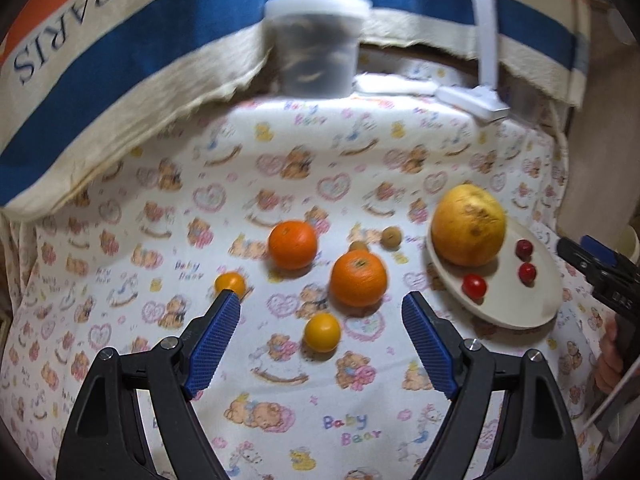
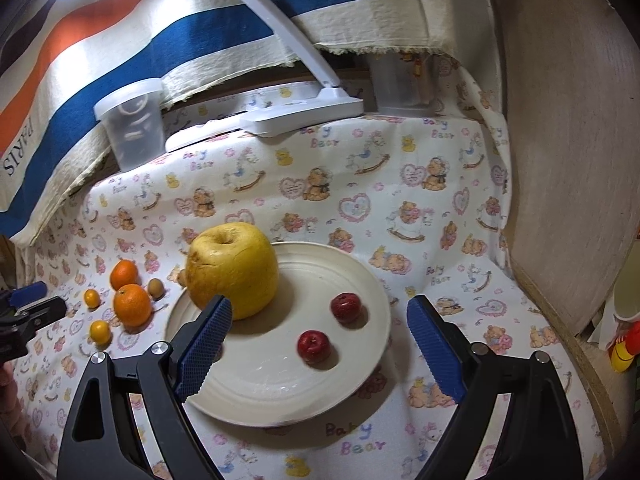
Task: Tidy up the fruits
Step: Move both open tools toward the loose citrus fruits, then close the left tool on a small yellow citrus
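On the baby-bear cloth [image 1: 280, 380] lie the loose fruits. Two oranges sit side by side, one farther [image 1: 292, 244] and one nearer [image 1: 358, 278]. Two small yellow fruits lie near them, one at the left [image 1: 229, 283] and one close in front [image 1: 322, 332]. Two little brown fruits [image 1: 391, 237] sit just behind the oranges.

Over on the right is a white plate [image 2: 352, 280]. A big yellow fruit [image 2: 232, 270] rests on its far left part. Two small red fruits [image 2: 314, 346] lie apart from it on the plate; the left view shows three red ones.

Both tongs are let go and hold nothing. The left gripper [image 1: 321, 306] hangs over the loose fruits, its blue pads wide apart. The right gripper [image 2: 319, 316] hangs over the plate, also wide.

The near half of the plate is bare. The cloth near the grippers is bare too. At the far edge stand a striped cloth [image 2: 120, 52], a clear tub [image 2: 134, 124] and a white lamp base [image 2: 304, 110]. A brown board [image 2: 568, 160] walls the right side.
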Available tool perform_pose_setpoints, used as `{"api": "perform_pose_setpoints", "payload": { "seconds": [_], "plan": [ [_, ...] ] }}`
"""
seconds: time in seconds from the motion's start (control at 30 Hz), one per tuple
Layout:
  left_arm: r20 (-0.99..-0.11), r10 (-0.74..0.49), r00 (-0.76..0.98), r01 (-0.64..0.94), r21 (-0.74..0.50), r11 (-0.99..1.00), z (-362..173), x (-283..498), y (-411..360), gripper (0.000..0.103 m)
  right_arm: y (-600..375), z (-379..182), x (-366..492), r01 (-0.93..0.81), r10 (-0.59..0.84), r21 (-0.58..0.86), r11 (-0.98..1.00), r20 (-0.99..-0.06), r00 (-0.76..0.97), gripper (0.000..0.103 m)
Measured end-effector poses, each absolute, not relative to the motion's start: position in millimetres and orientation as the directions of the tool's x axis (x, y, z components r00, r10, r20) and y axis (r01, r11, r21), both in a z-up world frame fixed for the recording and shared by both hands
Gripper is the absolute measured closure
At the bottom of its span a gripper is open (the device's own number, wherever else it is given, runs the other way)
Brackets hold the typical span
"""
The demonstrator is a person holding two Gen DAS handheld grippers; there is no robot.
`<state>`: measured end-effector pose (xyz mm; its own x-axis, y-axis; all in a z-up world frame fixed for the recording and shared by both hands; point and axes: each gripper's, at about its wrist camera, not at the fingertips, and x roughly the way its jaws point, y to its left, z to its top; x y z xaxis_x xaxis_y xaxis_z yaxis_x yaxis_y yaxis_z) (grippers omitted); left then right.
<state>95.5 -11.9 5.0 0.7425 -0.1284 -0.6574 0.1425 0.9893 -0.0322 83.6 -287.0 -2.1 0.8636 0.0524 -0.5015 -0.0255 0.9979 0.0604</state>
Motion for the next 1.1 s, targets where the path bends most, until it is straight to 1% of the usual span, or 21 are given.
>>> {"api": "perform_pose_setpoints", "payload": {
  "seconds": [0.13, 0.23, 0.3, 0.33, 0.37, 0.43, 0.5, 0.57, 0.67, 0.73, 0.77, 0.87, 0.93, 1.0, 1.1],
  "plan": [
    [-0.710, -0.096, 0.698, 0.085, -0.051, 0.995, -1.6, 103.3, -2.3, 0.021, -279.8, -3.8, 82.0, -0.046, 0.059, 0.037, 0.998, -0.503, 0.862, 0.013],
    [-0.726, -0.096, 0.681, 0.063, -0.072, 0.995, -4.3, 105.6, 4.6, 0.022, -275.3, -4.9, 81.0, -0.064, 0.068, 0.025, 0.998, -0.505, 0.861, 0.013],
    [-0.731, -0.103, 0.674, 0.055, -0.090, 0.994, -5.3, 106.4, 8.0, 0.026, -271.5, -5.8, 80.1, -0.078, 0.074, 0.014, 0.997, -0.505, 0.860, 0.013],
    [-0.734, -0.115, 0.669, 0.057, -0.104, 0.993, -6.0, 106.8, 9.7, 0.030, -270.1, -6.3, 79.1, -0.082, 0.076, 0.010, 0.997, -0.505, 0.860, 0.013],
    [-0.736, -0.133, 0.664, 0.063, -0.122, 0.991, -6.5, 107.2, 10.9, 0.035, -267.9, -7.2, 78.7, -0.088, 0.079, 0.006, 0.996, -0.506, 0.859, 0.013],
    [-0.733, -0.184, 0.655, 0.086, -0.170, 0.982, -7.2, 107.1, 12.0, 0.041, -263.3, -8.9, 77.7, -0.108, 0.093, 0.001, 0.994, -0.510, 0.855, 0.013],
    [-0.726, -0.218, 0.652, 0.109, -0.194, 0.975, -7.3, 106.9, 10.1, 0.044, -257.6, -10.6, 76.1, -0.130, 0.107, -0.010, 0.991, -0.510, 0.854, 0.013],
    [-0.713, -0.219, 0.666, 0.130, -0.178, 0.975, -7.5, 106.3, 5.3, 0.049, -251.6, -11.6, 73.5, -0.146, 0.110, -0.032, 0.989, -0.504, 0.857, 0.013],
    [-0.712, -0.191, 0.675, 0.143, -0.127, 0.981, -12.3, 106.6, -3.3, 0.053, -245.3, -11.1, 69.0, -0.168, 0.125, -0.045, 0.985, -0.491, 0.862, 0.013],
    [-0.721, -0.160, 0.674, 0.153, -0.076, 0.985, -14.7, 107.0, -8.9, 0.054, -243.7, -10.7, 66.6, -0.171, 0.130, -0.040, 0.984, -0.487, 0.864, 0.013],
    [-0.720, -0.164, 0.674, 0.167, -0.068, 0.984, -14.5, 106.4, -10.8, 0.054, -243.4, -11.4, 65.9, -0.161, 0.125, -0.031, 0.986, -0.494, 0.860, 0.013],
    [-0.713, -0.194, 0.674, 0.184, -0.093, 0.979, -13.0, 106.7, -8.3, 0.054, -241.2, -15.3, 67.4, -0.170, 0.148, 0.008, 0.985, -0.528, 0.836, 0.013],
    [-0.716, -0.201, 0.668, 0.186, -0.102, 0.977, -16.9, 109.8, -6.7, 0.054, -234.8, -14.7, 70.0, -0.177, 0.137, -0.023, 0.984, -0.542, 0.829, 0.013],
    [-0.725, -0.191, 0.662, 0.182, -0.091, 0.979, -23.8, 113.1, -6.7, 0.054, -228.5, -9.1, 70.2, -0.177, 0.126, -0.045, 0.983, -0.532, 0.838, 0.013],
    [-0.733, -0.252, 0.631, 0.221, -0.142, 0.965, -33.9, 118.3, -6.5, 0.054, -219.7, 2.0, 71.0, -0.190, 0.139, -0.045, 0.981, -0.520, 0.843, 0.013]
  ]
}}
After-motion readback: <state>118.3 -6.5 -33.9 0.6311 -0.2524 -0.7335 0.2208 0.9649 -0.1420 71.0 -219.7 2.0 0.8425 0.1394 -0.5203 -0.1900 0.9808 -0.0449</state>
